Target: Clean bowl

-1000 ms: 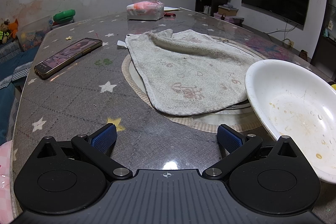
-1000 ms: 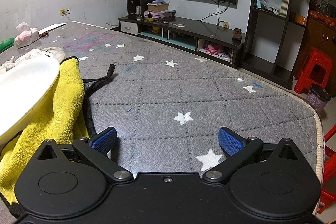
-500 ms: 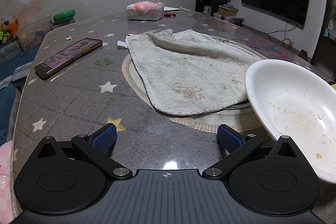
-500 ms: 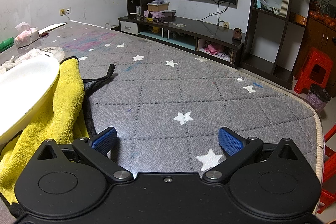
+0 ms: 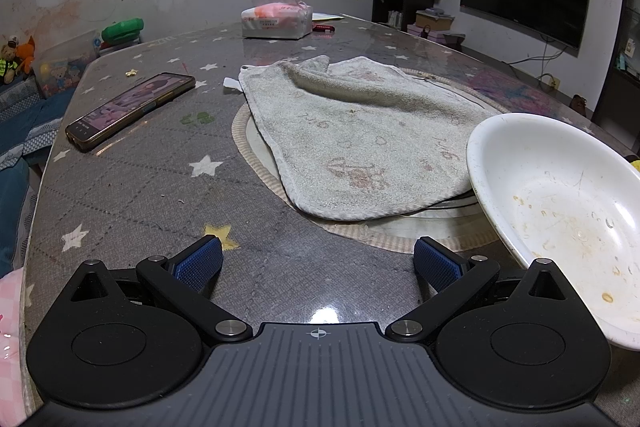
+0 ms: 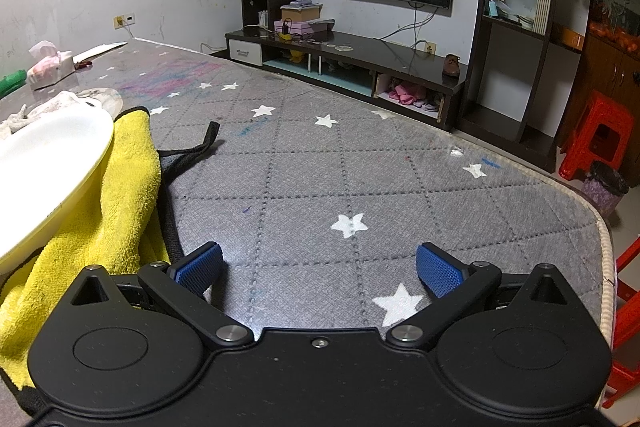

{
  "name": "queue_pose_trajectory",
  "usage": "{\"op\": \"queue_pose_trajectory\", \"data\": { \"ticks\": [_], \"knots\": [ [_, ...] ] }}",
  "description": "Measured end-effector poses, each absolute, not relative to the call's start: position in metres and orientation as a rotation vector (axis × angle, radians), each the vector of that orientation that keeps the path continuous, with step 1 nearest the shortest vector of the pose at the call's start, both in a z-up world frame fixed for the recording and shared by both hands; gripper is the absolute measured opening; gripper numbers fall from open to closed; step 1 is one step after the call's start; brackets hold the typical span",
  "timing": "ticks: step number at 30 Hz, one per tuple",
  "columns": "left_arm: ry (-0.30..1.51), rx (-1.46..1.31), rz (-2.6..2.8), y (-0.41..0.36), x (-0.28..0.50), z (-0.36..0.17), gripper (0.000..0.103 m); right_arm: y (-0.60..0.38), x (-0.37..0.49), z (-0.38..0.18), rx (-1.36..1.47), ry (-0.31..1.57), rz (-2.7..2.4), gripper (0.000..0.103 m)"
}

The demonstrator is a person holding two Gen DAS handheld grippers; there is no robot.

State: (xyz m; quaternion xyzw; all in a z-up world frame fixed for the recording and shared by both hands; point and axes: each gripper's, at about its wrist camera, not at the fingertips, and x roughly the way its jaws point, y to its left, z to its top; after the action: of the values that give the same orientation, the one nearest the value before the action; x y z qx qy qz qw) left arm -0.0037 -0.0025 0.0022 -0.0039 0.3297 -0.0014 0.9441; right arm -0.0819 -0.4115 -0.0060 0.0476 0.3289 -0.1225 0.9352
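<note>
A white bowl (image 5: 560, 203) with dried food specks inside sits at the right of the left wrist view, tilted toward me. In the right wrist view the same bowl (image 6: 44, 167) rests on a yellow cloth (image 6: 100, 219) at the left. A worn grey towel (image 5: 360, 131) lies spread over a round mat ahead of my left gripper (image 5: 318, 263), which is open and empty just left of the bowl. My right gripper (image 6: 320, 267) is open too, over bare tabletop to the right of the yellow cloth.
A phone (image 5: 132, 109) lies at the left and a tissue pack (image 5: 278, 17) at the far end of the star-patterned table (image 5: 140, 195). The table edge (image 6: 604, 267) runs close on the right, with a red stool (image 6: 600, 135) and a TV stand (image 6: 352, 63) beyond.
</note>
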Motion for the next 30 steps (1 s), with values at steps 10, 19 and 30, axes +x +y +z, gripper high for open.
{"op": "queue_pose_trajectory", "data": {
  "ticks": [10,19,30],
  "knots": [
    [0.736,0.000,0.000,-0.003,0.003,0.010,0.103,-0.414,-0.080,0.000,0.121,0.741,-0.266,0.103],
    [0.825,0.009,-0.022,-0.005,-0.001,0.017,0.103,-0.412,-0.089,0.005,0.126,0.793,-0.236,0.103],
    [0.860,0.011,-0.043,-0.005,-0.017,0.023,0.103,-0.405,-0.102,0.001,0.125,0.768,-0.259,0.103]
  ]
}}
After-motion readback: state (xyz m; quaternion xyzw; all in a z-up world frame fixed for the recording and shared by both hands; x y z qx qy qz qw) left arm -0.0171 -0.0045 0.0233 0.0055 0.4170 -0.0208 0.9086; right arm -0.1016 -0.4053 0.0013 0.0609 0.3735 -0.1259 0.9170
